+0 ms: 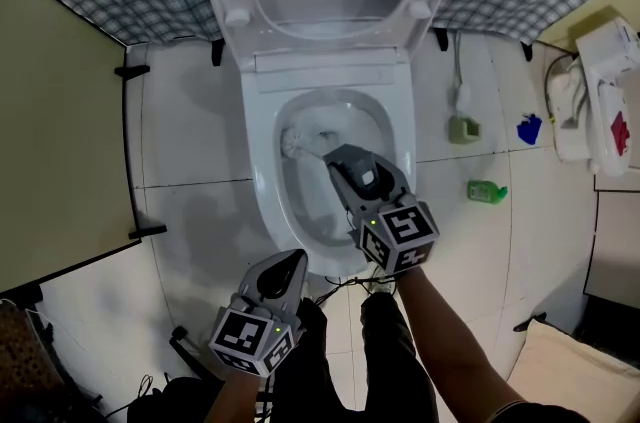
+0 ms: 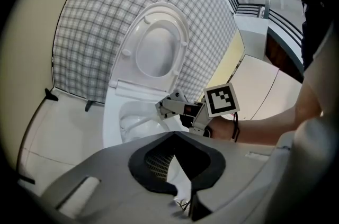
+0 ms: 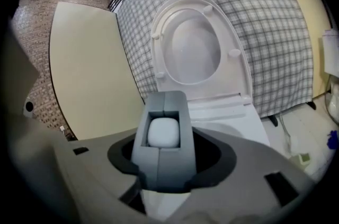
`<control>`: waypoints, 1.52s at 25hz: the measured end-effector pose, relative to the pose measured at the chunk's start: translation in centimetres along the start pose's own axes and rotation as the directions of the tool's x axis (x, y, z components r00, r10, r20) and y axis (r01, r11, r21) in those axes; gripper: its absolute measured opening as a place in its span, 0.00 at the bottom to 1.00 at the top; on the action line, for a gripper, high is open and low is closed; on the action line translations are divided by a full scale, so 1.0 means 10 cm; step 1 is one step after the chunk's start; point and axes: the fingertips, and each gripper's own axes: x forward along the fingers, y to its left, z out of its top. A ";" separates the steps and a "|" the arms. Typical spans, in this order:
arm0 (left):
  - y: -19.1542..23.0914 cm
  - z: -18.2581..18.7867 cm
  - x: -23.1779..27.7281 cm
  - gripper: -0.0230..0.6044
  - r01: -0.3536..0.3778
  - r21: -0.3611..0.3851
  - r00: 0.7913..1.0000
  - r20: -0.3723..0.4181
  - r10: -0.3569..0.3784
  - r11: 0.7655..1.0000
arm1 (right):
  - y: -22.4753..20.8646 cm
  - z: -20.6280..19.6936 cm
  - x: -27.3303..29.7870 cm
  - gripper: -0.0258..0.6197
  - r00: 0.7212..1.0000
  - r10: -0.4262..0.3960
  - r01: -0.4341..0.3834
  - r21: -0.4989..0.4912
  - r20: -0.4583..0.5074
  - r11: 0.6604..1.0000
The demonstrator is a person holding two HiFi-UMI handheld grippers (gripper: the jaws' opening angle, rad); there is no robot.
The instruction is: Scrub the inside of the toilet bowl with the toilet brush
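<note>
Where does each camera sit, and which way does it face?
Head view: on the person's head, looking steeply down at the toilet bowl; forearms, legs, left gripper, right gripper show.
Left gripper view: on that gripper, facing the bowl; own jaws, right forearm show.
Right gripper view: on that gripper, facing the raised seat; own jaws grip the toilet brush.
Both gripper views share the seat.

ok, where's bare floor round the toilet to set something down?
Widest bare patch: floor tiles between the toilet and the yellow partition. Right of the toilet is crowded: green bottle, small green object, blue item, white unit. Cables lie at the person's feet. The bowl holds the toilet brush in the right gripper.
</note>
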 end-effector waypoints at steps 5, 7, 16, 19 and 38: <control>0.04 0.00 -0.06 0.04 -0.011 -0.012 1.000 0.006 0.011 1.000 | 0.05 -0.11 -0.09 0.39 0.998 0.019 -0.020 -0.029 -0.053 0.999; 0.02 0.00 -0.07 0.04 -0.011 -0.022 1.000 0.008 0.011 1.000 | 0.12 -0.26 -0.24 0.39 0.994 0.041 -0.046 -0.044 -0.102 0.998; -0.20 0.05 -0.13 0.04 0.005 -0.035 1.000 0.024 -0.004 0.999 | 0.47 -0.57 -1.26 0.39 0.955 0.145 -0.164 -0.050 -0.259 0.985; -0.27 0.07 -0.16 0.04 0.010 -0.033 1.000 0.030 -0.009 0.999 | 0.49 -0.63 -1.53 0.39 0.946 0.122 -0.149 -0.066 -0.299 0.987; -0.29 0.02 -0.24 0.04 0.029 -0.028 0.999 0.013 -0.029 0.999 | -0.16 -0.30 -1.44 0.39 0.889 -0.367 0.278 -0.312 -0.276 0.909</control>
